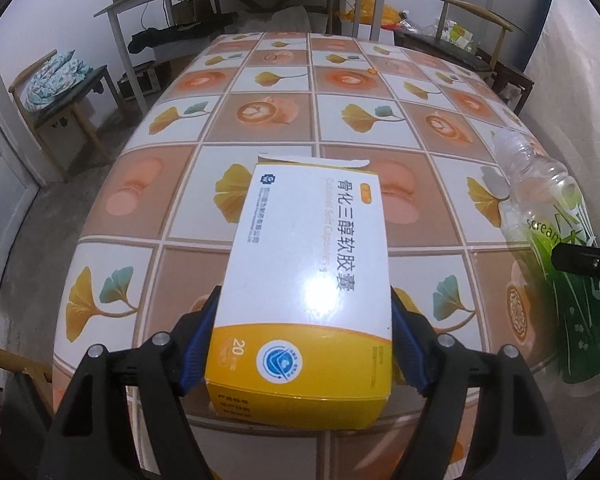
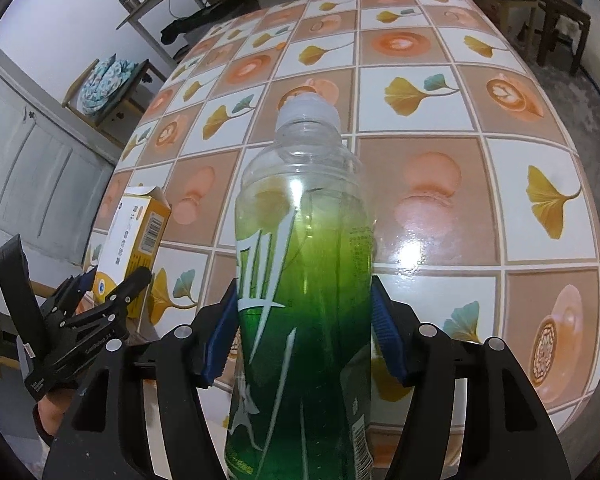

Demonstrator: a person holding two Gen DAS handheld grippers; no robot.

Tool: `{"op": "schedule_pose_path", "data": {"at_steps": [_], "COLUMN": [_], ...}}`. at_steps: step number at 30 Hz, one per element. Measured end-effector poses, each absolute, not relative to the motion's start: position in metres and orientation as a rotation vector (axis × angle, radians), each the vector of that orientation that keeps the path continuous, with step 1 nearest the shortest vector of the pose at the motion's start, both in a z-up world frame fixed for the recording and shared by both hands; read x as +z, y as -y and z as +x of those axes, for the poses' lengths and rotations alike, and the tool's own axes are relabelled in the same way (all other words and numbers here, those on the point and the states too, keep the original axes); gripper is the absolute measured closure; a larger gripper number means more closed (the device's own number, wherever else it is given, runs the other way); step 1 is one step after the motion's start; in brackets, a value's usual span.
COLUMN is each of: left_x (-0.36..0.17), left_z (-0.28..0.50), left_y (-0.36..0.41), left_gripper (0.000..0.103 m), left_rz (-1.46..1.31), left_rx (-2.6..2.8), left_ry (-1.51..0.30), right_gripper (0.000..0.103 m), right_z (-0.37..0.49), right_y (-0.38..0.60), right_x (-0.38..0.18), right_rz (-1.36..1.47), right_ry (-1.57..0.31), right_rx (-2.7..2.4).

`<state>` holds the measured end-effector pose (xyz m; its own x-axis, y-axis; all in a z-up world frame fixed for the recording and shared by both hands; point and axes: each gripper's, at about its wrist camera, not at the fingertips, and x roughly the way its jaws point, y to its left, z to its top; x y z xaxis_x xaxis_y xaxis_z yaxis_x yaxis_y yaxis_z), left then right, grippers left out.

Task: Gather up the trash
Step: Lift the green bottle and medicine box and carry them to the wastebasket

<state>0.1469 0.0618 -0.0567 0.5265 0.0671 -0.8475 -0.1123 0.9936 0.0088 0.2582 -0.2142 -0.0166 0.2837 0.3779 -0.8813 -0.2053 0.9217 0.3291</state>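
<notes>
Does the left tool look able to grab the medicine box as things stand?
Probably yes: the medicine box already sits between the left tool's blue pads, nothing blocks it, and the bottle stands well aside.

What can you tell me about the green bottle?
The bottle is clear plastic with a pale cap and a green label with white marks. It looks empty. It sits between the blue pads of the right gripper, above the patterned table. A white and yellow box lies to its left.
</notes>
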Motion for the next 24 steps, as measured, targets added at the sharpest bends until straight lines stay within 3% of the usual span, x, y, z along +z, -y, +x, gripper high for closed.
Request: {"op": "schedule_pose_path", "data": {"at_steps": [13,17,24], "left_x": [-0.0558,-0.0545,-0.0499], "left_z": [0.1521,0.1528,0.15], "left_y": [-0.0628,-0.0632,-0.0606], "left_gripper": [0.031,0.032,0.032], "left_rz": [-0.045,-0.048,-0.035], "left_rx": [0.109,0.107,0.097], "left_ry": [-1.003,-0.997,-0.97], "right_gripper": [0.042,0.048,0.049], "right_z": [0.2599,0.2592,0.2579], "right_y": [0.2117,0.2109,0.2185], "right_x": [-0.0195,-0.0183,-0.0175], "right_rz": [0.13,0.13,0.157], "right_ry": [-1.239,-1.241,-1.239], "right_rx": [0.402,0.413,0.404]}}
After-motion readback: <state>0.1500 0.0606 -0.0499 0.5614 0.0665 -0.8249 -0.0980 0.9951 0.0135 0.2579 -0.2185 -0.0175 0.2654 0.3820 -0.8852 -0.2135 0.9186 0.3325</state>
